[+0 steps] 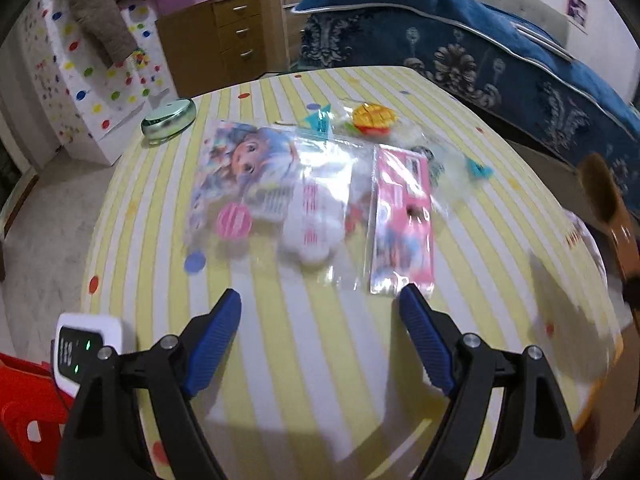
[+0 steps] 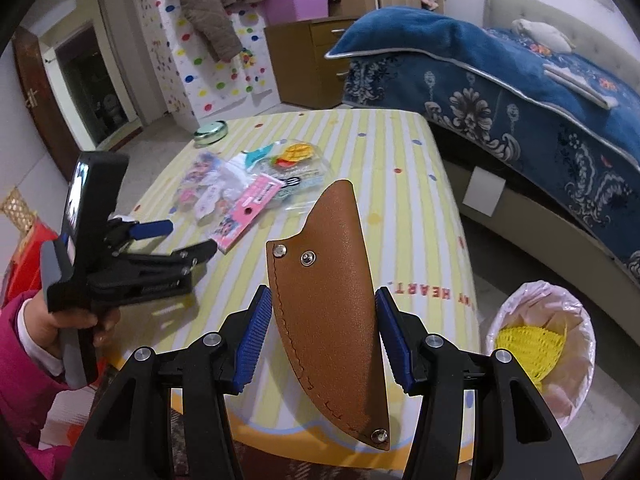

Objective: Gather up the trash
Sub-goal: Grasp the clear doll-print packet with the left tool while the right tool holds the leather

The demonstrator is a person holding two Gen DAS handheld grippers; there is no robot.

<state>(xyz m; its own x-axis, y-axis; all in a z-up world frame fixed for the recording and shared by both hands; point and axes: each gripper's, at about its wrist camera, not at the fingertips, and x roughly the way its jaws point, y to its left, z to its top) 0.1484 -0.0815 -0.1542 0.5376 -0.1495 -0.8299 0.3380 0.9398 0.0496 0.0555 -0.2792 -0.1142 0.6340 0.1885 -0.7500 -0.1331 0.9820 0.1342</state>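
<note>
Several plastic wrappers lie on the yellow striped table (image 1: 320, 368). They are a clear bag with a cartoon card (image 1: 256, 184), a pink packet (image 1: 404, 224) and a clear pack with a yellow toy (image 1: 372, 118). My left gripper (image 1: 320, 294) hovers open just short of them, with nothing between its fingers. In the right wrist view the left gripper (image 2: 190, 235) points at the pink packet (image 2: 244, 216). My right gripper (image 2: 323, 294) is shut on a brown leather sheath (image 2: 328, 280), held upright above the table's near edge.
A bin with a pink liner (image 2: 536, 286) stands on the floor right of the table, with a yellow mesh piece (image 2: 528, 344) inside. A green round tin (image 1: 168, 122) sits at the table's far left corner. A bed with a blue blanket (image 1: 500, 60) runs along the right.
</note>
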